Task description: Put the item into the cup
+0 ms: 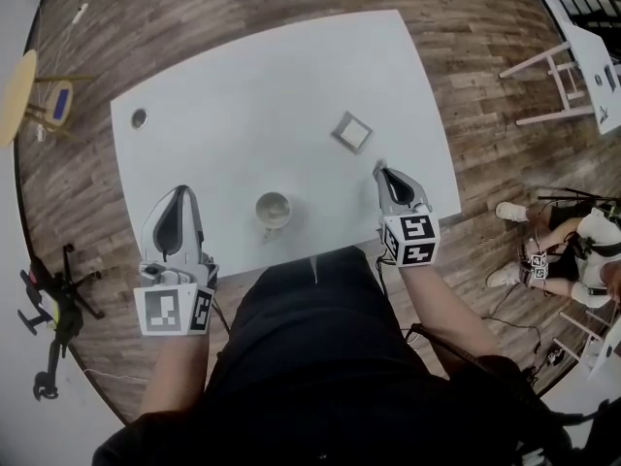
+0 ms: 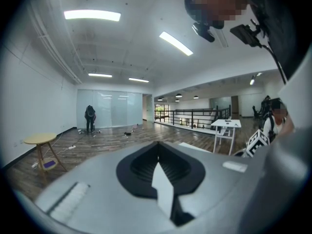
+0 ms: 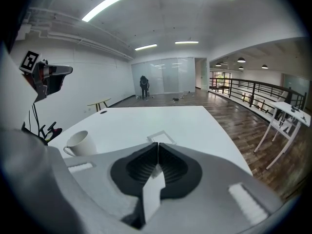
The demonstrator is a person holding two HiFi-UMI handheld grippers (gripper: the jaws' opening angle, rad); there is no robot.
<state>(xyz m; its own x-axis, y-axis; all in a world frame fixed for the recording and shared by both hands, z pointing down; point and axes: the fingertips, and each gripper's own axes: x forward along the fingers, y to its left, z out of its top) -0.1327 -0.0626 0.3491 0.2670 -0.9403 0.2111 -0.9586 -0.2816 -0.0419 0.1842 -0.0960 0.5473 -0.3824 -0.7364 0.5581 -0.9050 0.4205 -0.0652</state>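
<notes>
A white cup (image 1: 273, 209) stands upright near the front edge of the white table (image 1: 252, 95), its handle towards me. The item, a small flat square frame (image 1: 352, 131), lies on the table beyond it to the right. My right gripper (image 1: 379, 167) hovers just short of the square, jaws shut with nothing between them. In the right gripper view its tips (image 3: 158, 144) meet just before the square frame (image 3: 161, 137), with the cup (image 3: 80, 143) off to the left. My left gripper (image 1: 180, 192) is at the table's front left, shut and empty (image 2: 157, 143), aimed out over the room.
The table has a round cable hole (image 1: 139, 117) at its back left. A round yellow side table (image 1: 19, 81) stands on the wooden floor at left, a white trestle table (image 1: 582, 56) at right. A seated person (image 1: 572, 250) is at right, black gear (image 1: 53, 309) on the floor at left.
</notes>
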